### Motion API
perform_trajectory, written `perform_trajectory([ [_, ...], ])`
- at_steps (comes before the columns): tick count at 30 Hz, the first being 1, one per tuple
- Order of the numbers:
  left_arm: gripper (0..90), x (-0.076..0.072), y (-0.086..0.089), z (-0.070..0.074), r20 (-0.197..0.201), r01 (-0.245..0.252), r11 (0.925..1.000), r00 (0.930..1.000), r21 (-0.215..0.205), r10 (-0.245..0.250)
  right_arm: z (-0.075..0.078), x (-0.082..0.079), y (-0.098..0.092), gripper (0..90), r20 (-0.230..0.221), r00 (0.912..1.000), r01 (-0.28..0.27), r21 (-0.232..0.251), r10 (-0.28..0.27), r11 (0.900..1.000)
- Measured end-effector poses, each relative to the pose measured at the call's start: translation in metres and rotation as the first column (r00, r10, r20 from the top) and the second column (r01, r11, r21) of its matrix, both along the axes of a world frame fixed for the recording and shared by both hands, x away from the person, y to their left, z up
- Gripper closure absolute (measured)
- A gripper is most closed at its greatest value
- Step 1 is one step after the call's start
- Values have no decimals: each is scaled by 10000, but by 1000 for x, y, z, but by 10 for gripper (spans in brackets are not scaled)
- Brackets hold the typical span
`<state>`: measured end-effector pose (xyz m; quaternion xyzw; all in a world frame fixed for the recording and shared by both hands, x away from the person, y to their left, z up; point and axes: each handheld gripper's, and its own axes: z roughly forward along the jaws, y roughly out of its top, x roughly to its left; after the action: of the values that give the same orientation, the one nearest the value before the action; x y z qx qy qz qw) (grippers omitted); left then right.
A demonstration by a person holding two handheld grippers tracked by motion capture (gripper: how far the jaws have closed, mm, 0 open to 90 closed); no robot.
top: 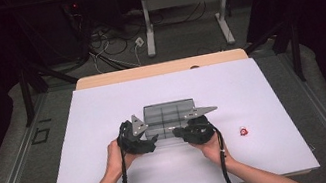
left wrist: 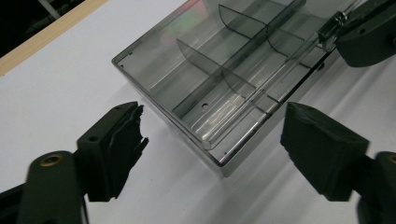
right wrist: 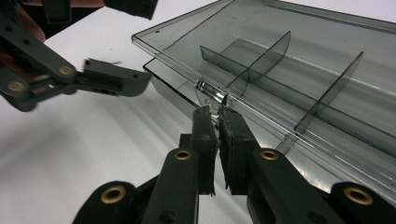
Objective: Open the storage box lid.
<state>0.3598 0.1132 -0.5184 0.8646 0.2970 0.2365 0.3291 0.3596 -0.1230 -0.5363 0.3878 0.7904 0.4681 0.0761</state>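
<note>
A smoke-grey clear plastic compartment box (top: pixel 169 116) lies flat on the white table sheet (top: pixel 92 134), near the middle of the sheet and just beyond the person's two hands. Its long axis runs left to right across the high view, parallel to the sheet's near edge; its open side faces up, showing one long divider and short cross dividers (left wrist: pixel 219 70). The box's clear hinged lid (right wrist: pixel 261 60) is tilted up along the near long side.

Right gripper (right wrist: pixel 218 111), at the near right part of the box: jaws clenched together on the small clear tab (right wrist: pixel 211 93) at the lid's near edge, grasping it. From the left gripper view the same gripper meets the lid edge at the box's far end.

Left gripper (left wrist: pixel 212 135), at the near left corner of the box: jaws released and spread, one on each side of the box's corner (left wrist: pixel 219 161), neither pad touching it.

A small red object (top: pixel 243 131) lies on the sheet to the right of the box, well apart from it. A pale wooden table edge (top: pixel 162 68) shows beyond the box.
</note>
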Motion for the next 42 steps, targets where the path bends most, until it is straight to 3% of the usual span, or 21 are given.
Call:
perform_trajectory([
  [1,251,0,-1,-1,185,-67,9999,9998,-125,69,-1,0,0,855,82,10000,23,87,-24,10000],
  [4,329,-1,-1,-3,358,-111,9999,9993,21,110,0,0,0,854,19,10000,-24,22,24,10000],
  [7,386,-1,2,-5,383,-113,9999,9992,-1,113,-1,1,0,854,91,9999,-46,53,46,10000],
  [13,471,-4,3,-7,717,2,9994,9974,-356,23,-1,2,0,854,53,9999,-91,16,91,10000],
  [19,499,-4,7,-9,1048,-18,9986,9945,-530,74,2,2,-2,831,101,9999,-37,-9,37,10000],
  [20,505,-4,7,-10,971,-21,9978,9952,-665,85,3,1,-3,816,-44,10000,-74,-142,74,9999],
  [21,507,-4,8,-9,927,-27,9975,9957,-707,92,3,2,-3,807,128,9999,-51,-34,52,10000],
  [30,529,-4,10,-9,1084,-70,9946,9939,-1034,183,10,-1,-15,695,-134,9997,-222,-466,216,9987],
  [42,555,-3,12,-10,1274,-140,9921,9914,-1249,300,17,-2,-41,631,342,9994,100,-1271,-57,9918],
])
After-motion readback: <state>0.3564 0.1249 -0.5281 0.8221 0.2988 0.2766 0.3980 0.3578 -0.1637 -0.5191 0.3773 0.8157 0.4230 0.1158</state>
